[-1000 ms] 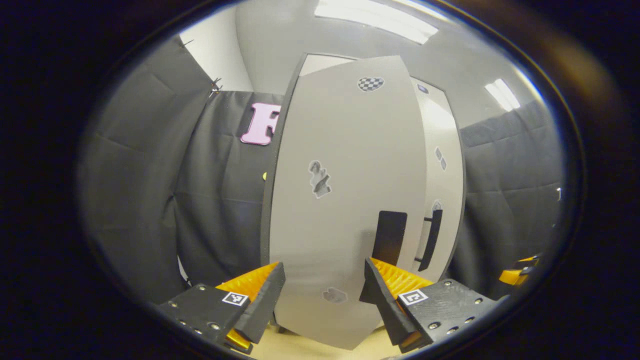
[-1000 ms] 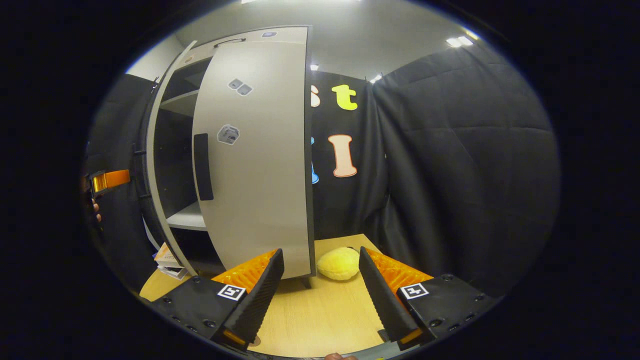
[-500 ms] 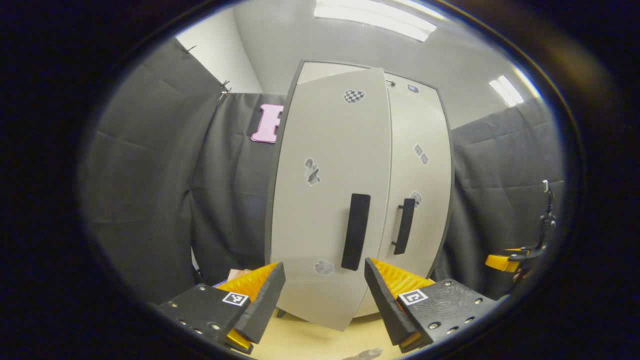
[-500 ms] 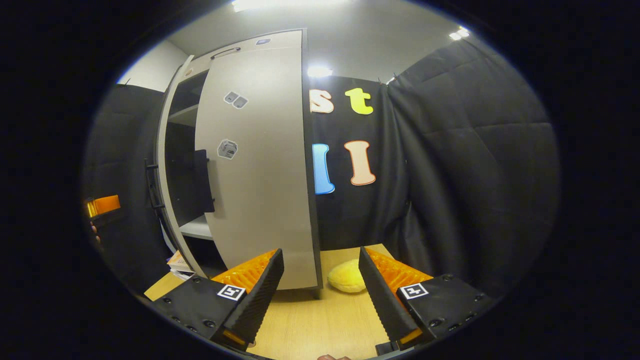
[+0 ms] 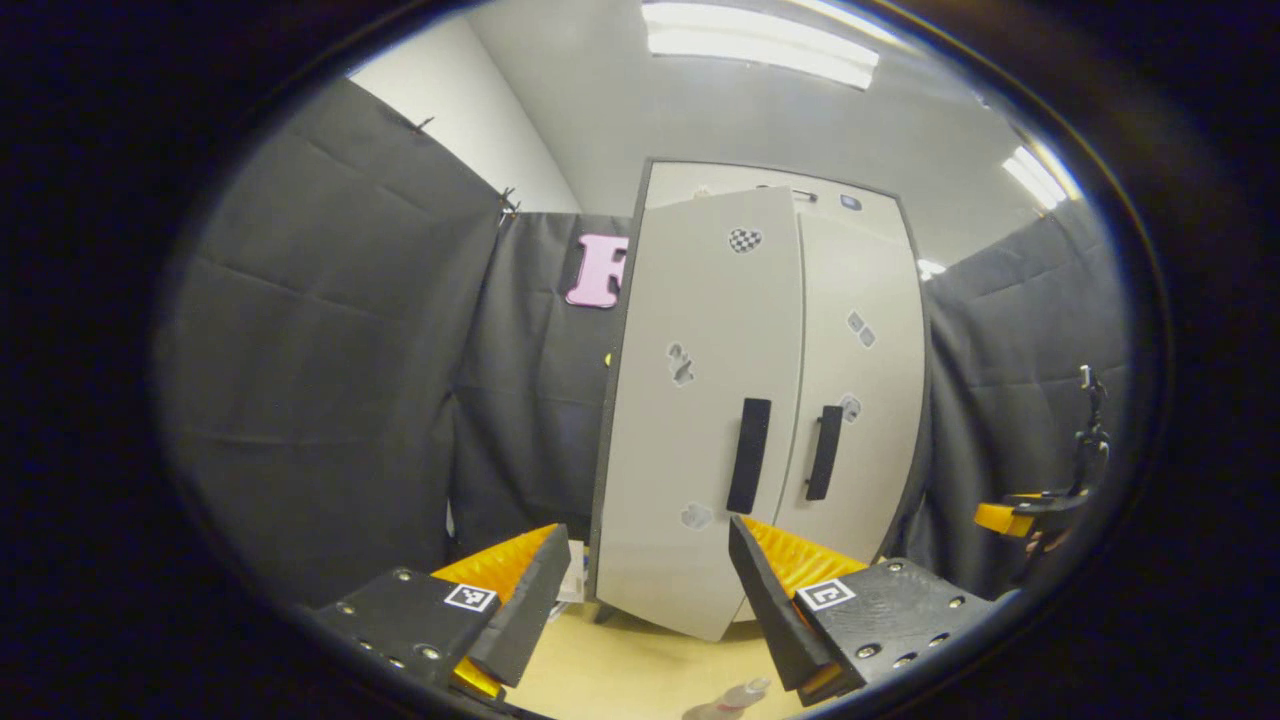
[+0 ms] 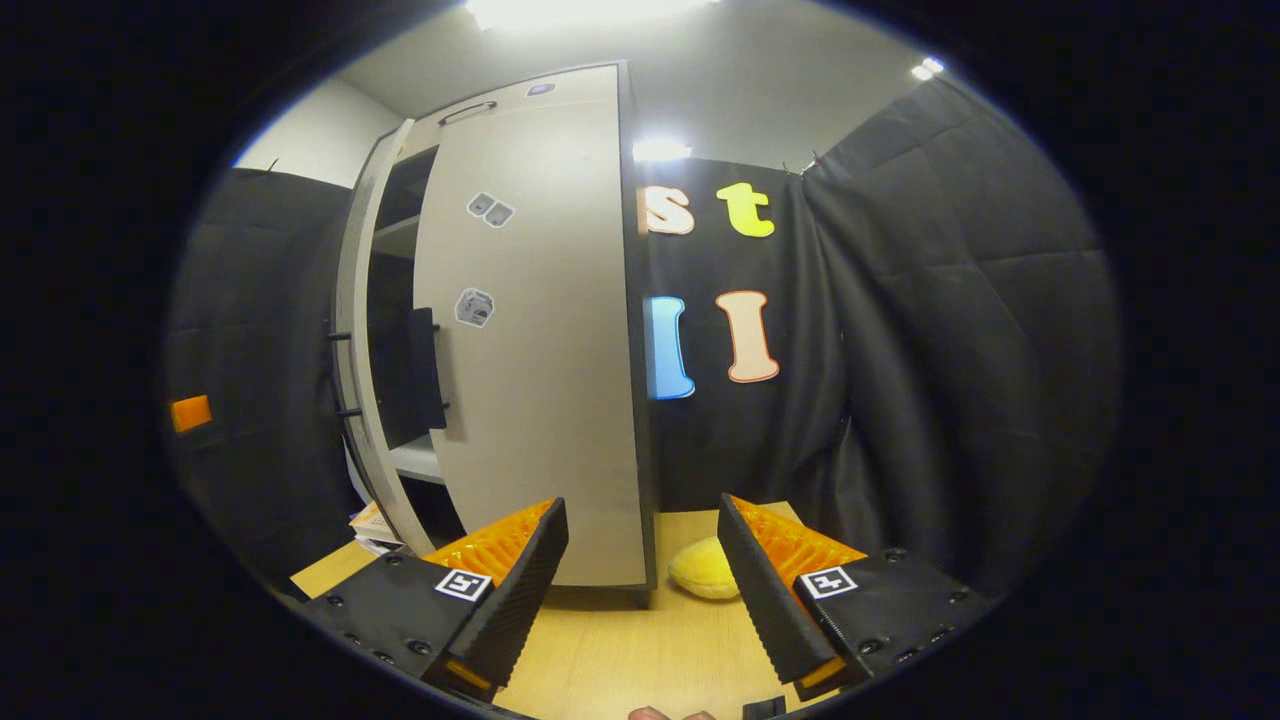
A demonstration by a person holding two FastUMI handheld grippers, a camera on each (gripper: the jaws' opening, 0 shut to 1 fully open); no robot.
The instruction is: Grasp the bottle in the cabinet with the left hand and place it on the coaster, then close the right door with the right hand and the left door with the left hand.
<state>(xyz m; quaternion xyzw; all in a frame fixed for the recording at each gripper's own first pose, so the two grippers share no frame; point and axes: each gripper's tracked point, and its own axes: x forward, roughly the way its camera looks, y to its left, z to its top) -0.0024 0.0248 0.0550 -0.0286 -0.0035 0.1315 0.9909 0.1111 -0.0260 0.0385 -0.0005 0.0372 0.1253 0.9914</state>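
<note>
The grey cabinet has two doors with black handles. In the left gripper view the left door (image 5: 700, 420) stands a little ajar, its bottom corner out from the front, while the right door (image 5: 862, 400) lies about flush. My left gripper (image 5: 648, 530) is open and empty, some way back from the doors. The top of a pale bottle (image 5: 728, 698) peeks in at the bottom edge on the wooden table. In the right gripper view my right gripper (image 6: 640, 505) is open and empty, in front of the right door (image 6: 540, 350). A dark gap with shelves shows between that door and the left door's edge (image 6: 362, 380).
A yellow soft object (image 6: 705, 567) lies on the table (image 6: 620, 650) by the cabinet's right corner. A stack of booklets (image 6: 375, 525) sits at the cabinet's left foot. Black cloth walls close in both sides. The right gripper (image 5: 1010, 515) shows far right in the left gripper view.
The left door has swung from wide open to nearly shut. My left gripper has drawn back from the cabinet, and the bottle top has come into view. The right gripper shifted slightly back.
</note>
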